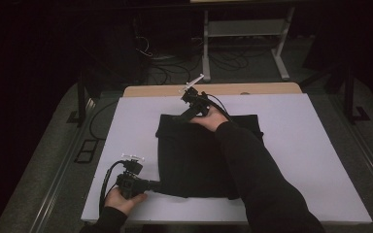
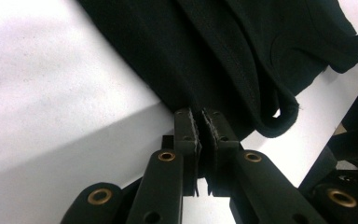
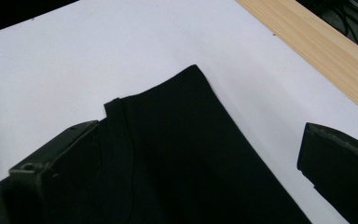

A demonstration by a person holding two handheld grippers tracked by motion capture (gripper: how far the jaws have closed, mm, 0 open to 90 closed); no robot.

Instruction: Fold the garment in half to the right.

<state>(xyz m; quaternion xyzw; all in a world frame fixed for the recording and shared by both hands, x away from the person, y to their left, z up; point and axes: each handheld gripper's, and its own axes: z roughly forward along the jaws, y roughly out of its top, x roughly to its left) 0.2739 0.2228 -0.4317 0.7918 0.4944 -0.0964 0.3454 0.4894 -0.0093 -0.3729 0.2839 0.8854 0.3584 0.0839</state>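
Black garment point(image 1: 194, 155) lies folded flat at the centre of the white counter point(image 1: 311, 145). Left gripper point(image 1: 151, 185), at the near left, has its jaws pinched narrow on the garment's near-left corner. Right gripper point(image 1: 180, 118), at the far edge, holds its jaws wide, straddling the garment's far-left corner.

Dim room, dark surround in high view; flat white table cover point(image 1: 296, 160) brightest. Folded black cloth garment point(image 1: 194, 160) near featureless, folds lost. Soft diagonal shadow in left gripper view; close jaws slightly blurred. No glare.
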